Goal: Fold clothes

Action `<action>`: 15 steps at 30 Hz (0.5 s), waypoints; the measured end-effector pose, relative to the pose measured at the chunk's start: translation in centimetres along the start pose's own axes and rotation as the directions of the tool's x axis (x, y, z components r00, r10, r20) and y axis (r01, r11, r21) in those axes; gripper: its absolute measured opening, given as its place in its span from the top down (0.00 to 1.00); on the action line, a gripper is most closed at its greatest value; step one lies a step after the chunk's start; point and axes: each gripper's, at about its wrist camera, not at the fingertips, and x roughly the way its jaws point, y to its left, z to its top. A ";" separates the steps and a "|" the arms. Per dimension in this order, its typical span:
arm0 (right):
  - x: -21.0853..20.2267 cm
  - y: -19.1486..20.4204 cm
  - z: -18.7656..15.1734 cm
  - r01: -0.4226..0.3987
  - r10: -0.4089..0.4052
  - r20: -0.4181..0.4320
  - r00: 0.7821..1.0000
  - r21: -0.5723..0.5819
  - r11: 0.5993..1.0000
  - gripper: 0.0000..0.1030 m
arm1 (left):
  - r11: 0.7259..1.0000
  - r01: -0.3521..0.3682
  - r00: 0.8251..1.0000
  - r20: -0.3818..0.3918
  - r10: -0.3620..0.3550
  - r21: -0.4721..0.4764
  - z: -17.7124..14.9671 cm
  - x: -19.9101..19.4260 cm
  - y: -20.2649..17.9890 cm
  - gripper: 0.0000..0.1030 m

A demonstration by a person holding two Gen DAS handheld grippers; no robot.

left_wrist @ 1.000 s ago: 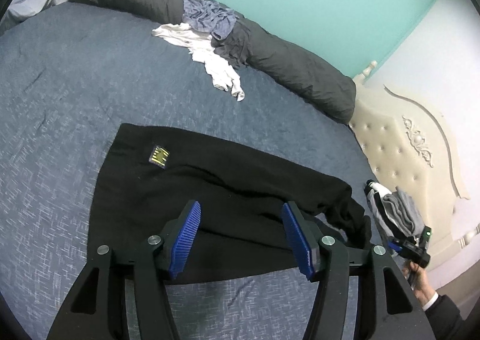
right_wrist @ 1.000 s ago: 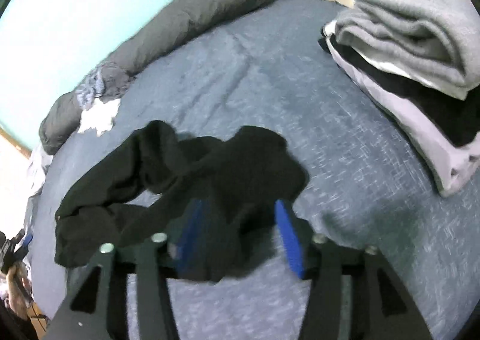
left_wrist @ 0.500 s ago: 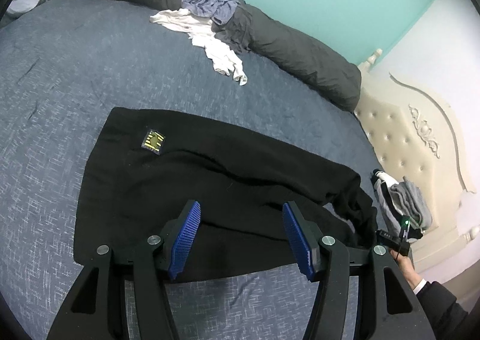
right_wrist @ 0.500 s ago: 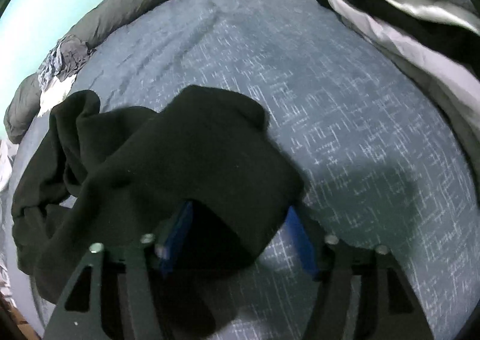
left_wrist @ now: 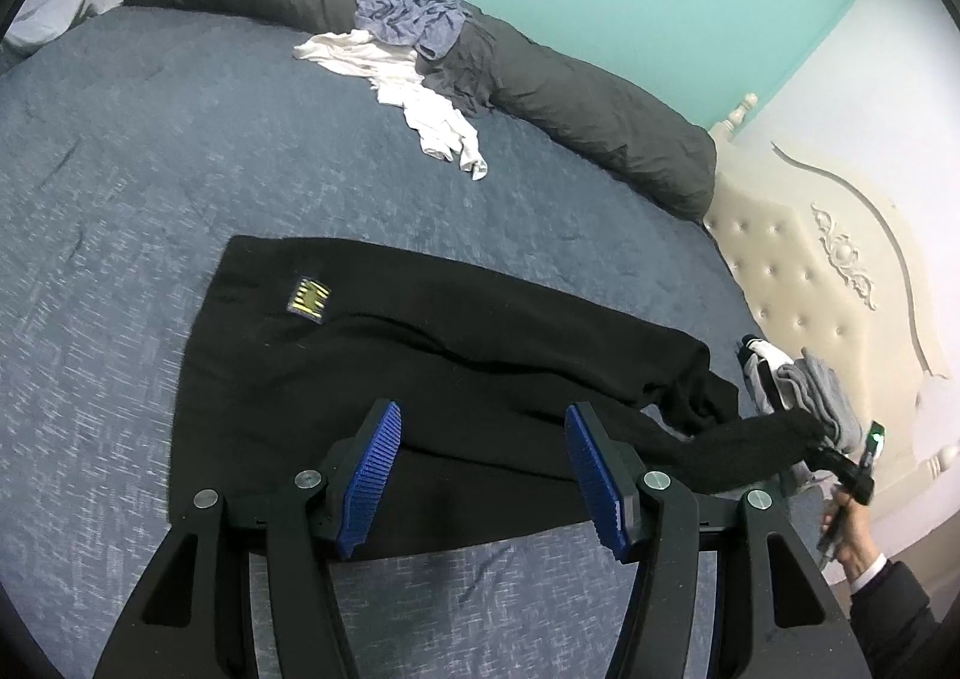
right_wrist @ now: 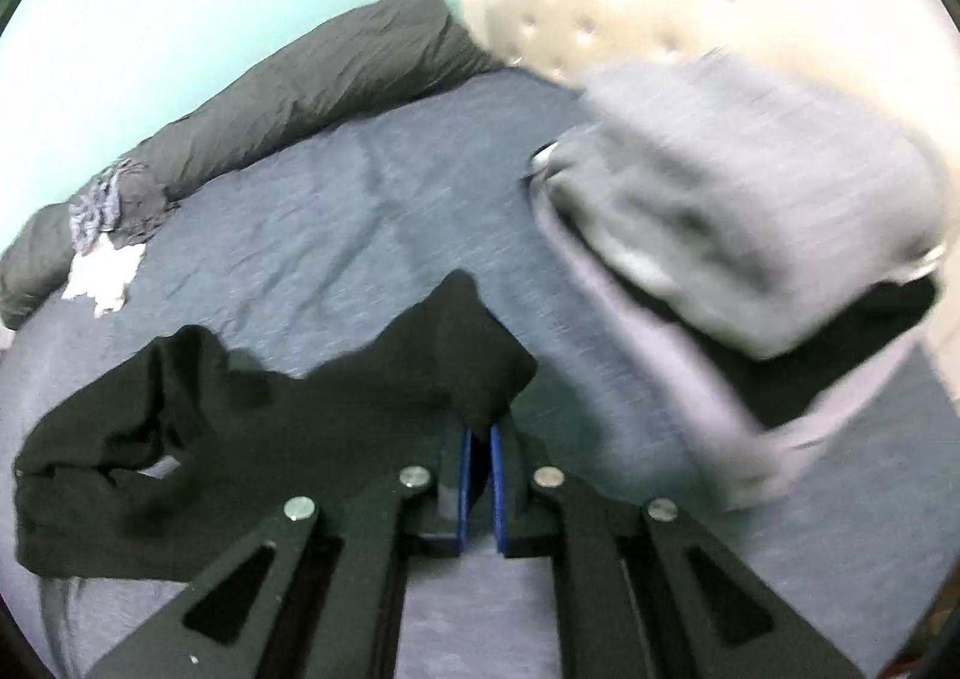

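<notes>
A black sweater (left_wrist: 420, 379) with a small yellow patch lies flat on the blue bedspread (left_wrist: 150, 169). My left gripper (left_wrist: 480, 415) hovers open over its near hem, with nothing pinched between the blue pads. In the right wrist view, my right gripper (right_wrist: 480, 439) has its jaws closing tight on the sleeve end (right_wrist: 432, 355), and the pads press the cloth. From the left wrist view that sleeve (left_wrist: 750, 439) stretches out to the right, up to the right gripper (left_wrist: 840, 457) held in a person's hand.
A stack of folded clothes (right_wrist: 750, 235) with a grey piece on top sits by the cream headboard (left_wrist: 810, 271). A rolled dark duvet (left_wrist: 570, 97) lines the far edge, with a white garment (left_wrist: 420, 103) and a blue-grey one (left_wrist: 408, 13) on it.
The right gripper has closed on the sleeve end and drawn it up and out to the right, stretching the sleeve. The left gripper has stayed put, open.
</notes>
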 end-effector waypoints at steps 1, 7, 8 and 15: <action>-0.3 -0.6 -0.1 0.020 -0.020 -0.013 1.000 -0.009 1.000 0.95 | 1.000 -0.003 1.000 0.001 0.003 -0.003 0.0 -0.2 0.2 0.40; 0.5 -1.9 -2.2 0.083 -0.085 -0.057 0.995 -0.037 0.996 0.95 | 0.999 -0.036 0.999 -0.016 0.036 -0.021 -0.1 -1.0 1.7 0.40; 1.0 -2.1 -2.7 0.085 -0.087 -0.071 0.994 -0.030 0.996 0.95 | 0.999 -0.044 0.999 -0.020 0.044 -0.024 -0.2 -1.1 2.1 0.40; 3.0 -1.9 -2.9 0.061 -0.063 -0.120 0.991 -0.018 0.998 0.93 | 0.991 -0.115 0.992 -0.056 0.112 -0.067 -0.5 -1.5 6.3 0.40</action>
